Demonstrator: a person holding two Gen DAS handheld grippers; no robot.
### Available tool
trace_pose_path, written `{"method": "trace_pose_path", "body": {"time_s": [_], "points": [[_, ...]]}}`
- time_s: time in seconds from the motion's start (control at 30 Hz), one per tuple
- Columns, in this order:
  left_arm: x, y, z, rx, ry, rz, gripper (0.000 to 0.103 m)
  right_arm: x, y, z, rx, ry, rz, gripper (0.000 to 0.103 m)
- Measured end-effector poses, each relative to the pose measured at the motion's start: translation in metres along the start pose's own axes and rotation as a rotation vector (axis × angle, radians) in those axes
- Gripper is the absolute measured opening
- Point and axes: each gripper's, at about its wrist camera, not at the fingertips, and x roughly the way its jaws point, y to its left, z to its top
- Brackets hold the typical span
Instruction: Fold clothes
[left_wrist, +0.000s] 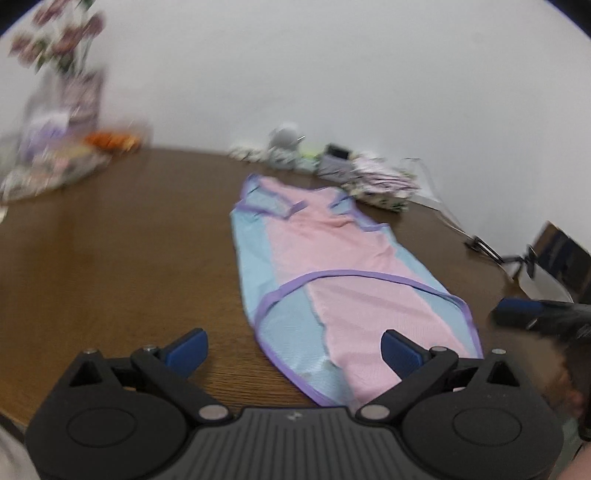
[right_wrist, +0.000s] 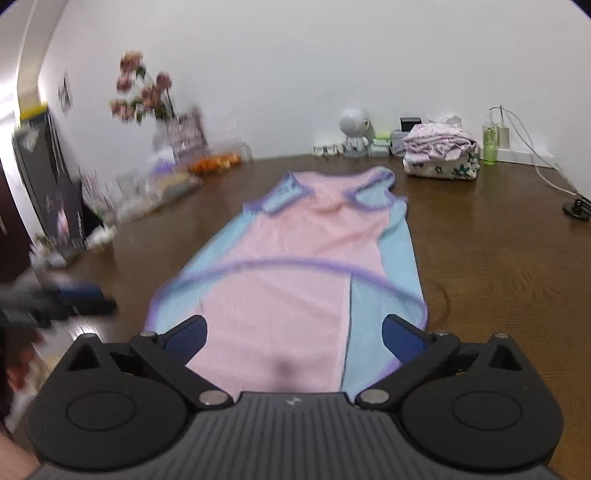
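Wooden table (right_wrist: 480, 258) | dress (right_wrist: 295, 277) lengthwise, neckline far | both grippers spread, empty

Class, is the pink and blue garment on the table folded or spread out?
Partly folded: the pink and blue garment lies flat and long, both blue sides turned inward.

Mesh-knit cloth garment (right_wrist: 295, 258), glossy wood table (right_wrist: 480, 258)

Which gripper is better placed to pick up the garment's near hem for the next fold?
Probably the right gripper: its open jaws straddle the near hem of the pink and blue garment. The left gripper, also open, hangs mostly over bare table beside the garment's edge.
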Motion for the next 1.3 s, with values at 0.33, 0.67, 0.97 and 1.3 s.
{"method": "trace_pose_path", "body": {"time_s": [0.33,0.67,0.97,1.3], "points": [[0.06,0.03,0.035,-0.177,0.115,0.061,0.046,0.083,0.024,0.16,-0.107,0.131,0.039,0.1],[0.089,0.021,0.048,-0.156,0.15,0.149,0.025,0.255,0.077,0.23,-0.231,0.38,-0.076,0.063],[0.103,-0.008,0.042,0.049,0.12,0.265,0.015,0.368,0.1,0.198,-0.258,0.58,-0.094,0.034],[0.107,-0.018,0.039,0.105,0.105,0.289,0.015,0.409,0.103,0.19,-0.207,0.62,-0.156,0.031]]}}
